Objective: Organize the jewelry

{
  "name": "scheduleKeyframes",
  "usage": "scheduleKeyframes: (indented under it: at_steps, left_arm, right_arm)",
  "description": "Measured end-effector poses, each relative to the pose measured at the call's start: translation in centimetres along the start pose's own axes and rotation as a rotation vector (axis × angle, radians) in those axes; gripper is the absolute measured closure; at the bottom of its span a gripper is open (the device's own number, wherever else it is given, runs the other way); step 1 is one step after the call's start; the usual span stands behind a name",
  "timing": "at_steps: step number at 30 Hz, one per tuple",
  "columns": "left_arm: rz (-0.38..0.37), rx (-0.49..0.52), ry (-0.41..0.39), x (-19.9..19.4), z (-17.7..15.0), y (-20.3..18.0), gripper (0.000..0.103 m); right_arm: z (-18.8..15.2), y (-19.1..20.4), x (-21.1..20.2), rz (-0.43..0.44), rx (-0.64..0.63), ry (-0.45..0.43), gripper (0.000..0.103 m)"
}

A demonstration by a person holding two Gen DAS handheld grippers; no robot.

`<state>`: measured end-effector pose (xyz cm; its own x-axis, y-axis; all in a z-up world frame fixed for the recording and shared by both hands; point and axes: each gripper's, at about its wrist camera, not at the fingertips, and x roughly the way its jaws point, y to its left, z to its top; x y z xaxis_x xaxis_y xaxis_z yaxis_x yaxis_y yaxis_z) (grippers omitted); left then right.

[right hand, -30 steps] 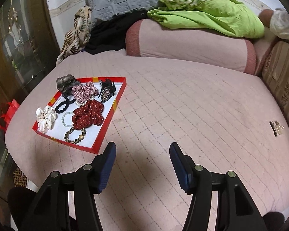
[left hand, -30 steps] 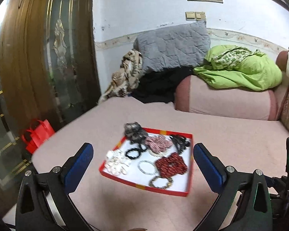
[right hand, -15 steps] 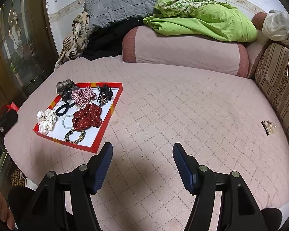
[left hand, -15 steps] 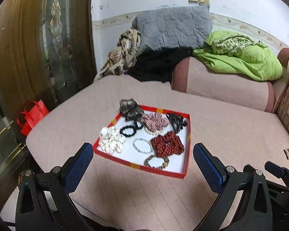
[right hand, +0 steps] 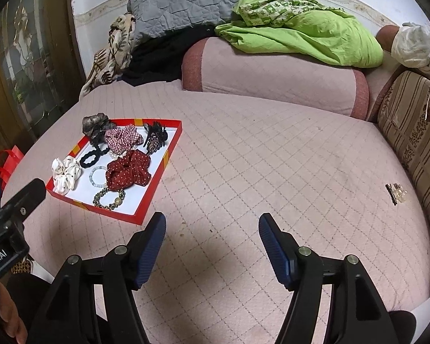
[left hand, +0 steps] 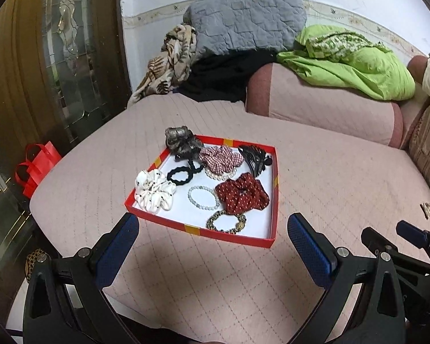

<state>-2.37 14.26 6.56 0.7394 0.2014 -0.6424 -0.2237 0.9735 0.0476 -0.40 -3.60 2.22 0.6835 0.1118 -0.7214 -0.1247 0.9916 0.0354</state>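
A red-rimmed tray (left hand: 274, 195) (right hand: 153, 189) lies on the pink quilted bed. It holds a white dotted scrunchie (left hand: 154, 193), a dark red dotted scrunchie (left hand: 242, 195) (right hand: 127, 172), a checked scrunchie (left hand: 220, 157), a black hair tie (left hand: 180, 176), a black claw clip (left hand: 255, 159), a pale bead bracelet (left hand: 202, 197) and a gold-and-black bracelet (left hand: 226, 222) (right hand: 109, 199). A small hair clip (right hand: 396, 193) (left hand: 427, 209) lies alone at the bed's right side. My left gripper (left hand: 212, 229) hangs open just short of the tray. My right gripper (right hand: 212, 229) is opening over bare quilt, nothing between its jaws.
A pink bolster (right hand: 272, 71), a green blanket (right hand: 306, 37), a grey cushion (left hand: 243, 25) and dark clothes are piled at the bed's far end. A wooden door with glass (left hand: 57, 57) and a red bag (left hand: 35, 166) stand left. A striped cushion (right hand: 412, 132) lines the right.
The left gripper tipped downward and sank, so the tray sits higher and larger in its view. The right gripper's jaws spread wider while staying over the same patch of quilt.
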Motion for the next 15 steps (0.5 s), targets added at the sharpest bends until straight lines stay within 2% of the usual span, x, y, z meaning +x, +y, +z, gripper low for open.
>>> scheduleKeyframes:
  at_steps: [15]
  left_arm:
    - [-0.007, 0.027, 0.073, 2.2, -0.9, -0.4, 0.0]
  right_arm:
    - [-0.3, 0.0, 1.2, -0.005, -0.001, 0.028, 0.029]
